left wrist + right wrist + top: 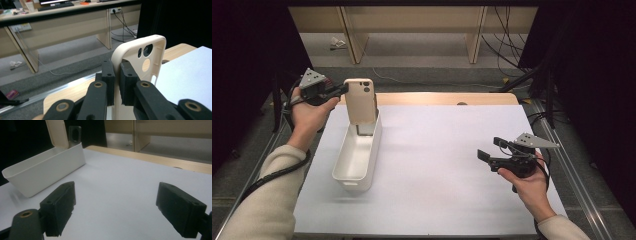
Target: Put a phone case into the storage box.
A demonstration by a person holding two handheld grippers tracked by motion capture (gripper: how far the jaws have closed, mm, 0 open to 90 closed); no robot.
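A beige phone case (360, 100) is clamped by its edge in the left tool (117, 75) and held upright over the far end of the white bin (357, 155), perhaps dipping inside. The right tool (492, 150) is kept spread and empty above the bench (447, 165).

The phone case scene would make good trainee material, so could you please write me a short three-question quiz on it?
1. True or false: the left gripper is shut on the edge of the phone case.
2. What else stands in the far end of the white bin, behind the case? A) a dark phone B) a mug C) a sponge
3. How do the jaws of the right gripper stand, and do they hold anything?

Key: 1. True. 2. A. 3. Wide open, holding nothing, over the white table sheet.
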